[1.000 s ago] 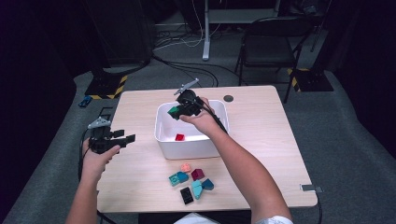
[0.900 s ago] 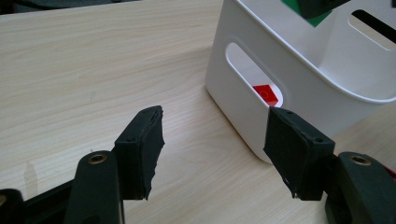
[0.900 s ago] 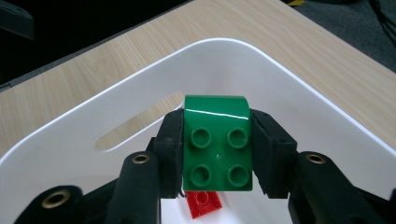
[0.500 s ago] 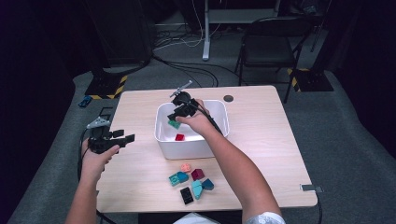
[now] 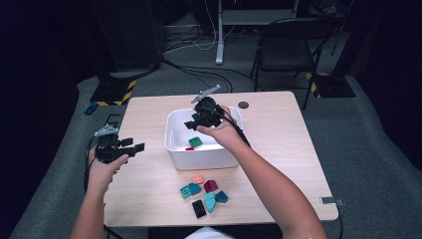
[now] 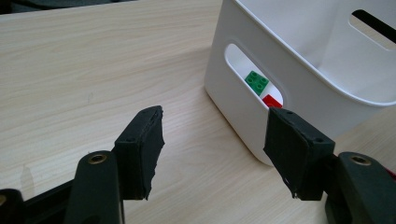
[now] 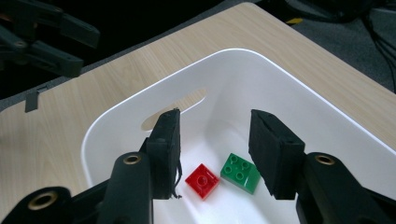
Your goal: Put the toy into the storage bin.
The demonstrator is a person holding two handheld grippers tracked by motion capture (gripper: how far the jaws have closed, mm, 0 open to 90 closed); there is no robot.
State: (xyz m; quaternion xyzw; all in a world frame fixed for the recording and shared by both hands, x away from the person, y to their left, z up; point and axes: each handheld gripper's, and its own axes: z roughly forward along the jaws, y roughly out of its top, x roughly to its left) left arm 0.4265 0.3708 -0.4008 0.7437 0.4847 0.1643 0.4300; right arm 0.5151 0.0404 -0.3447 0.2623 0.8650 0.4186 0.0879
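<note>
A light wooden table (image 5: 278, 149) fills the middle of the high view. A white bin (image 5: 199, 157) stands on it just left of centre. A small dark round disc (image 5: 243, 105) lies near the table's upper edge. Near the lower edge sits a cluster of small blocks (image 5: 204, 191): teal, pink, dark red, blue and black.

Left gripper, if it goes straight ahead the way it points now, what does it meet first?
Probably the white bin: the left gripper has its jaws open and aimed at the bin's near wall, below the handle slot. Only bare table seems to lie between.
</note>
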